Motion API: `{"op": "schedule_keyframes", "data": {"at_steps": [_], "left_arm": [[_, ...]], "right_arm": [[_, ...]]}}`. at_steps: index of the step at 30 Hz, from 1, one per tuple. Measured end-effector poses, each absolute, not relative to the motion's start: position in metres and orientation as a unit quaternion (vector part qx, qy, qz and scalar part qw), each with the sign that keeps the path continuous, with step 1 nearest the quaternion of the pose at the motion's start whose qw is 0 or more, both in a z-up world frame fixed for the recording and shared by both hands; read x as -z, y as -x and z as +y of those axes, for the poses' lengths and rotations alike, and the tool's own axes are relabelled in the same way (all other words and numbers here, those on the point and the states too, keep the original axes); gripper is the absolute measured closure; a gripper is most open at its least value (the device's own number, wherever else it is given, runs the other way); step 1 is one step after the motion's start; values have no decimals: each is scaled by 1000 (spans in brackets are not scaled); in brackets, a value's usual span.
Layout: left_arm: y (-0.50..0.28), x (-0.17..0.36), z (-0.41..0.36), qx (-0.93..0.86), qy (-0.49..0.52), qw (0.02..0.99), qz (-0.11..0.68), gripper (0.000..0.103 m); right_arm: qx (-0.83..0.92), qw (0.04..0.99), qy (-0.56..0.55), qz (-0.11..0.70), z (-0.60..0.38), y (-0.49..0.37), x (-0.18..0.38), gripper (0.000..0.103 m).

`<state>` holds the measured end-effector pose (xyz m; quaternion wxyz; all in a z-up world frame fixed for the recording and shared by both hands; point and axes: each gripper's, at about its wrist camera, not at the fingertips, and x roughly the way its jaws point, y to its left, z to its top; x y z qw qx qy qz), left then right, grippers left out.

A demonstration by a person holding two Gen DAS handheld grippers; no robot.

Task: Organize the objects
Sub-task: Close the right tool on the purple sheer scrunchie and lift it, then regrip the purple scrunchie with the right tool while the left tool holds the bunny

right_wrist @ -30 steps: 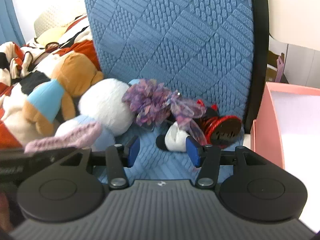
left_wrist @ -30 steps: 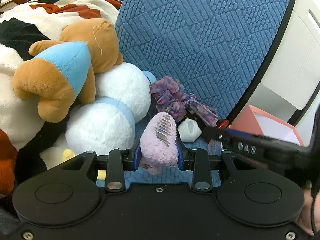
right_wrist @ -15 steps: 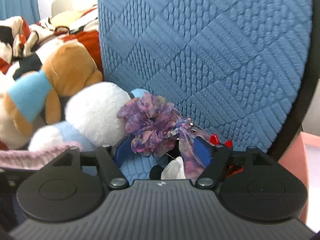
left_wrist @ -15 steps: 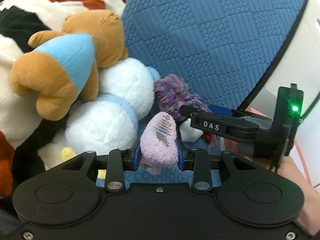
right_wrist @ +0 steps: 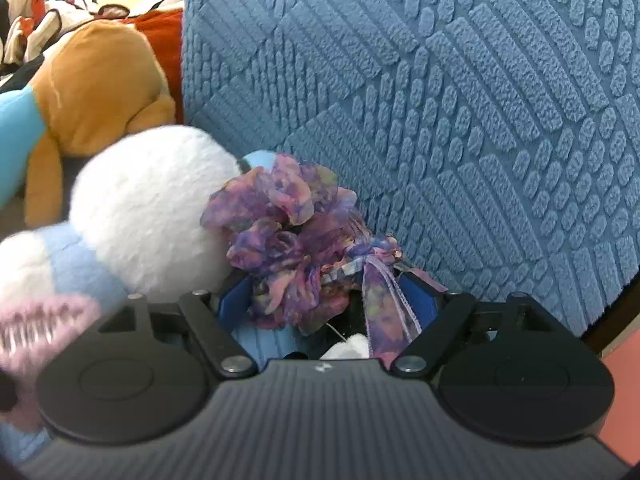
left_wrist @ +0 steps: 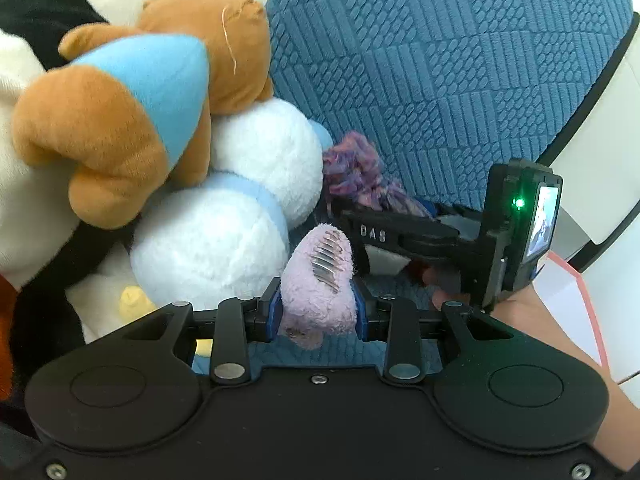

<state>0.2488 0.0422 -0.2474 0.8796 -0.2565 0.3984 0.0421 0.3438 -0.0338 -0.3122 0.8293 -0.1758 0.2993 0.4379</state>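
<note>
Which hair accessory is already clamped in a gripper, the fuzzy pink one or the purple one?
The fuzzy pink hair clip, pinched in the left gripper. The purple scrunchie sits between the right gripper's open jaws.

**Two wrist cameras, one blue chair**

Both views ride low behind their tools, tilted down toward the blue chair back (left_wrist: pixel 460 80). The left looks from a little further off; the right sits close. Both share the purple scrunchie (right_wrist: pixel 288 240) and white plush (left_wrist: pixel 224 232).
</note>
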Motion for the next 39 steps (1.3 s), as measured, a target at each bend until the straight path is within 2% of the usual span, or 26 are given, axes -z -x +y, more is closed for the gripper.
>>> {"op": "schedule_keyframes", "data": {"at_steps": [1, 3, 4, 8, 10, 16, 24, 39], "left_arm": [[-250, 248, 41, -43, 257, 878, 401, 71], [-250, 249, 40, -41, 261, 878, 400, 71], [-249, 249, 40, -39, 262, 878, 398, 71], [-247, 249, 41, -45, 267, 877, 398, 71], [-246, 249, 44, -48, 276, 875, 395, 71], [-246, 249, 53, -59, 302, 869, 388, 71], [-238, 243, 47, -68, 288, 876, 381, 71], [-222, 244, 30, -54, 276, 876, 393, 71]], "right_arm": [[-438, 832, 173, 295, -34, -344, 312, 22], [-432, 838, 174, 285, -34, -344, 312, 34], [-428, 841, 178, 280, -33, -343, 311, 37], [-419, 847, 183, 270, -33, -340, 306, 73], [-419, 847, 187, 268, -33, -339, 302, 79], [-425, 846, 183, 266, -45, -325, 280, 84], [-426, 842, 176, 281, -77, -296, 264, 92], [-422, 829, 159, 330, -149, -208, 261, 92]]}}
